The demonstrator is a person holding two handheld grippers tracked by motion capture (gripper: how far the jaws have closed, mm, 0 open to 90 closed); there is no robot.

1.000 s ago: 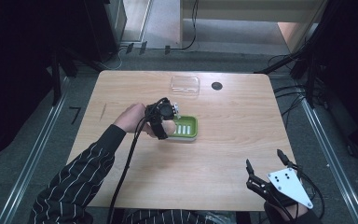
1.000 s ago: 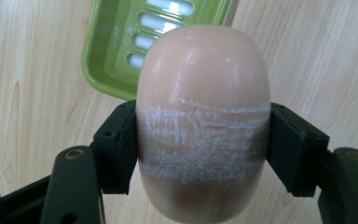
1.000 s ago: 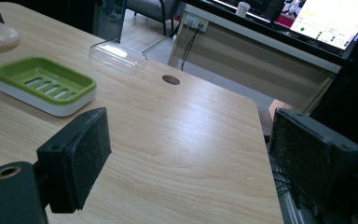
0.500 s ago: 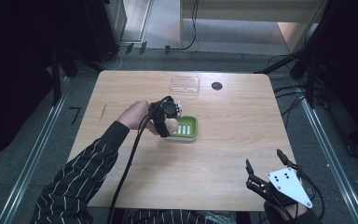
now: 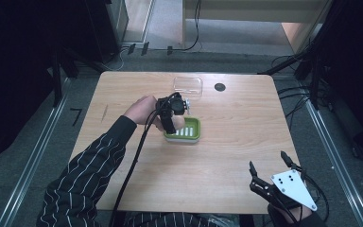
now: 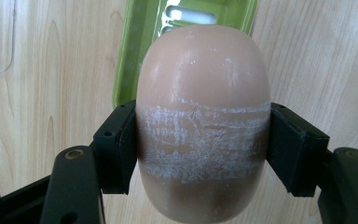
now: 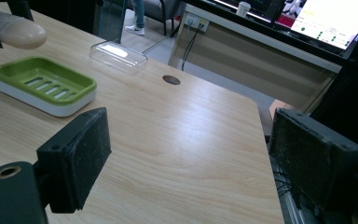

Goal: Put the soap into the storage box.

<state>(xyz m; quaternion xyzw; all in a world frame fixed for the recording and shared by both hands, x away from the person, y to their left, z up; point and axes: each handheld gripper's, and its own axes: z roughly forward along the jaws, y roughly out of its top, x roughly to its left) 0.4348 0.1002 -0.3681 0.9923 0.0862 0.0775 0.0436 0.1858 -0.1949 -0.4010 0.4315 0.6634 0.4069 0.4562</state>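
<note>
A beige oval soap bar (image 6: 203,93), scuffed white across its middle, sits between the black pads of my left gripper (image 6: 203,140), which is shut on it. The soap hangs over the near-left end of a green slotted soap dish (image 6: 135,46). In the high view the left gripper (image 5: 178,108) is at the table's middle, just above the dish (image 5: 191,134). My right gripper (image 5: 267,160) rests at the table's near right corner. Its pads stand wide apart (image 7: 191,154) with nothing between them. From there the dish (image 7: 42,84) and the held soap (image 7: 21,32) show at the far left.
A clear plastic lid (image 5: 188,85) lies beyond the dish near the far edge, with a black round hole (image 5: 220,87) in the tabletop (image 5: 236,142) to its right. A striped sleeve (image 5: 90,170) crosses the near left. Cables trail off the table's right side.
My left gripper has drifted slightly away from the person and to the right with the soap in it, over the dish's end. The right gripper has kept still.
</note>
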